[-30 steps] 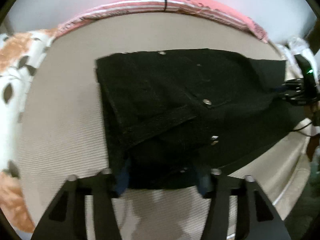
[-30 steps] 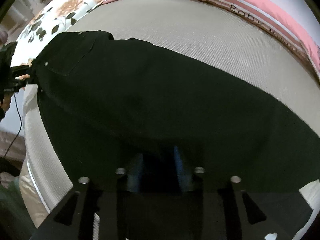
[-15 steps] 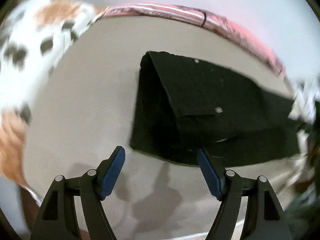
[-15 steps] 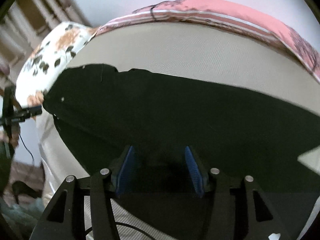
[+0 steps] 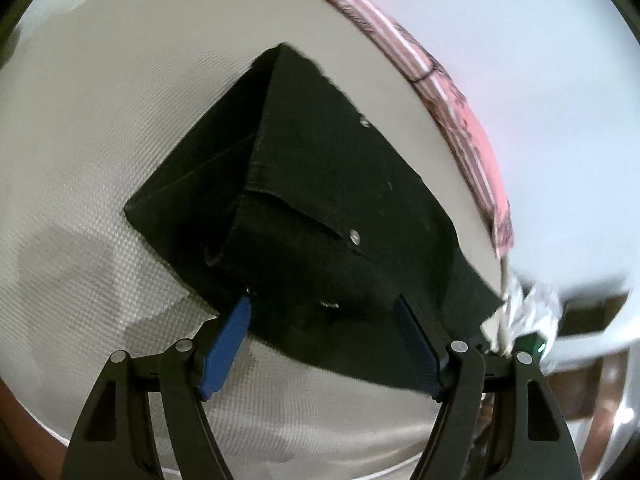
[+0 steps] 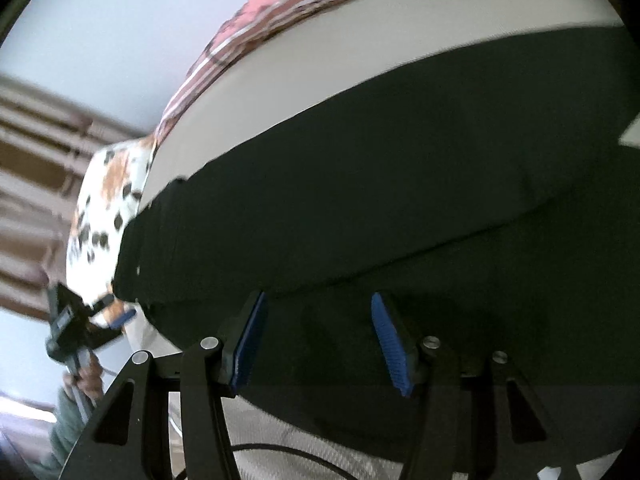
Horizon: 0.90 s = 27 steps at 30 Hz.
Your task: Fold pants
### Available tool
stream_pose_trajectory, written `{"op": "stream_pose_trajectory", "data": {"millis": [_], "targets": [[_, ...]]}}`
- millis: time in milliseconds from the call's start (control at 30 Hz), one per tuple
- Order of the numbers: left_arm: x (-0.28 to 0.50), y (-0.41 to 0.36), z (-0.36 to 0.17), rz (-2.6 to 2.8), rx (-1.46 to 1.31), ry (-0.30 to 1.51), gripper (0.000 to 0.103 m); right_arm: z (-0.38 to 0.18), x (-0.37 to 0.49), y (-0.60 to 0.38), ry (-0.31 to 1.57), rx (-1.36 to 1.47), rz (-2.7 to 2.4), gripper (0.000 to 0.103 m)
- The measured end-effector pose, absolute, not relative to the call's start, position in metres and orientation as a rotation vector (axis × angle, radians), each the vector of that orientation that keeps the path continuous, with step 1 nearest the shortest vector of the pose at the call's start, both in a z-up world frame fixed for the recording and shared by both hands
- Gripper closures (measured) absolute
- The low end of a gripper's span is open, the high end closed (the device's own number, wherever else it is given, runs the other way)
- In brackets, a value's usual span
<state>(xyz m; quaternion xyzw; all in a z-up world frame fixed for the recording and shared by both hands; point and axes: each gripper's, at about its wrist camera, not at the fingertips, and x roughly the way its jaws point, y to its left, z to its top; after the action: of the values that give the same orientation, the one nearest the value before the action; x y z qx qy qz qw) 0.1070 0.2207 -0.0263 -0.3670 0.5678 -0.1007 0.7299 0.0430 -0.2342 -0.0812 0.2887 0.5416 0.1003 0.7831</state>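
Observation:
Black pants (image 5: pixel 320 208) lie on the beige mattress (image 5: pixel 80 152), folded lengthwise, with the waistband end and its metal rivets facing my left gripper. My left gripper (image 5: pixel 324 312) is open and empty, its blue pads just above the near edge of the waist. In the right wrist view the pants' legs (image 6: pixel 400 184) stretch across the mattress (image 6: pixel 320 80). My right gripper (image 6: pixel 318 308) is open and empty, hovering over the near leg edge. The left gripper (image 6: pixel 120 312) also shows at the far left of that view.
A pink striped blanket (image 5: pixel 460 104) runs along the far edge of the mattress and shows in the right wrist view (image 6: pixel 248 36) too. A floral pillow (image 6: pixel 108 208) lies by the waist end. A black cable (image 6: pixel 280 450) hangs below the mattress front edge.
Both grippers have let go of the pants and opened. Both have lifted back and tilted; the pants now lie flat on the mattress.

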Motion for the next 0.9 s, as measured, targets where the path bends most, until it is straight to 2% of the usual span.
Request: {"op": "stream_pose_trajectory", "data": {"millis": [200, 267, 367, 467, 533, 567, 767, 900], "targets": [[0.114, 0.238, -0.042, -0.17, -0.952, 1.214, 0.03, -0.095, 0.054, -0.252, 1.117, 0.777, 0.187, 0.051], [0.116, 0.24, -0.043, -0.165, -0.959, 1.207, 0.037, -0.095, 0.059, -0.254, 1.105, 0.792, 0.179, 0.051], [0.118, 0.241, -0.042, -0.149, -0.926, 1.205, 0.049, -0.095, 0.066, -0.255, 1.098, 0.788, 0.162, 0.058], [0.117, 0.246, -0.045, -0.137, -0.934, 1.208, 0.057, -0.097, 0.069, -0.259, 1.088, 0.801, 0.139, 0.067], [0.118, 0.249, -0.048, -0.129, -0.94, 1.208, 0.062, -0.099, 0.07, -0.263, 1.086, 0.807, 0.12, 0.081], [0.119, 0.249, -0.048, -0.124, -0.933, 1.21, 0.065, -0.1, 0.071, -0.263, 1.095, 0.79, 0.099, 0.091], [0.135, 0.246, -0.033, -0.155, -0.839, 1.186, 0.079, -0.095, 0.065, -0.261, 1.09, 0.751, 0.082, 0.095], [0.154, 0.243, -0.005, -0.223, -0.743, 1.119, 0.08, -0.084, 0.056, -0.253, 1.081, 0.705, 0.096, 0.095]]}}
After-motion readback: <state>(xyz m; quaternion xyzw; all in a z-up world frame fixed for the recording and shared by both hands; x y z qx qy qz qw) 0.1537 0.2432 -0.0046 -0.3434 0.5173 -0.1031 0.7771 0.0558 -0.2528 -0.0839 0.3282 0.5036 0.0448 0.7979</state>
